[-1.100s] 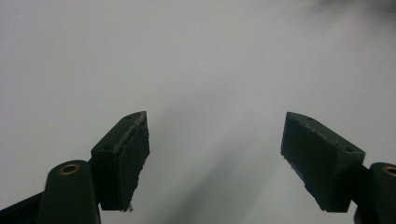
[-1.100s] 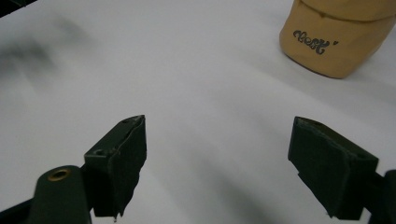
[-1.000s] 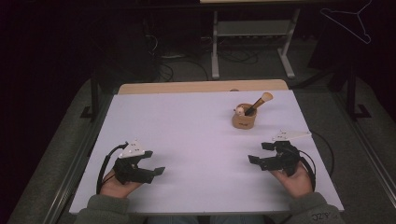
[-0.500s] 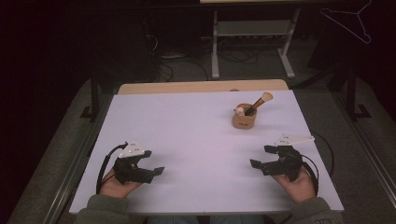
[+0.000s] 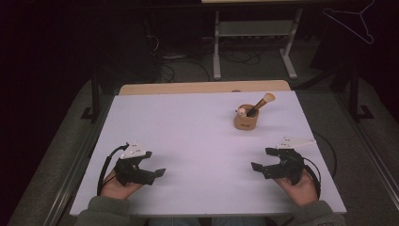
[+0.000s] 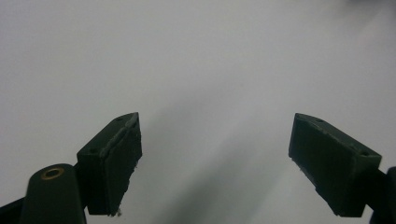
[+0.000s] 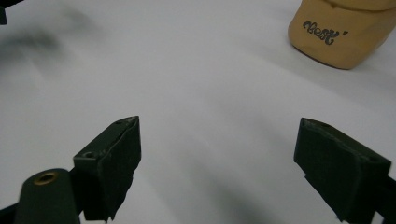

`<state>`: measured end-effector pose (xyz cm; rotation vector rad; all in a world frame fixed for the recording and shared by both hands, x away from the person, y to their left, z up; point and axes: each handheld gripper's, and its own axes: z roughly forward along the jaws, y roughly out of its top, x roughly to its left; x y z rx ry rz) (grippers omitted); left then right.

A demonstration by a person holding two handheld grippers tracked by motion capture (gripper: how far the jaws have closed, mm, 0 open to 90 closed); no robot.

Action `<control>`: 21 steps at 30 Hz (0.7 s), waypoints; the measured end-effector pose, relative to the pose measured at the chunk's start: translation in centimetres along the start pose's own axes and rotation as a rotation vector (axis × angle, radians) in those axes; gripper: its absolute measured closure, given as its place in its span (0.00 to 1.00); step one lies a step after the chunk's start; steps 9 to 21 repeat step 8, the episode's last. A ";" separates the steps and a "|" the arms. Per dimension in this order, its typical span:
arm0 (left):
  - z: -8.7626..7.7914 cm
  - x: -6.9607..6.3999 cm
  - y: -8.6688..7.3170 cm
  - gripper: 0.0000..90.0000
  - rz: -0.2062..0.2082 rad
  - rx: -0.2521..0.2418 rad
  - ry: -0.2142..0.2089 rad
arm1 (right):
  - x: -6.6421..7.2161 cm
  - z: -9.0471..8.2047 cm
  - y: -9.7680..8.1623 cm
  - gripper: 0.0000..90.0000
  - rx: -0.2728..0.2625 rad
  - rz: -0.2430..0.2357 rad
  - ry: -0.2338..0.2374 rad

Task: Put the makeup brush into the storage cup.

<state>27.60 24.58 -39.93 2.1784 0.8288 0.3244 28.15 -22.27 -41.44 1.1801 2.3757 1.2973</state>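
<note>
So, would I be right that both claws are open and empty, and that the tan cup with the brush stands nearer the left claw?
Not quite: the tan cup with the brush stands nearer the right claw, as the high view shows. The left claw is farther off. Both are open and empty.

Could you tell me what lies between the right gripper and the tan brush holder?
Nothing: the high view shows bare white tabletop between the right gripper and the tan brush holder.
</note>
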 end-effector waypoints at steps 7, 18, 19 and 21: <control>0.0 0.0 0.0 0.19 -0.004 -0.001 -0.004 | 0.2 0.2 0.1 0.15 -0.003 -0.031 0.000; 0.0 0.0 0.0 0.19 -0.004 -0.001 -0.005 | 0.2 0.2 0.1 0.16 -0.004 -0.028 0.000; 0.0 0.0 0.0 0.19 -0.004 -0.001 -0.005 | 0.2 0.2 0.1 0.16 -0.004 -0.028 0.000; 0.0 0.0 0.0 0.19 -0.004 -0.001 -0.005 | 0.2 0.2 0.1 0.16 -0.004 -0.028 0.000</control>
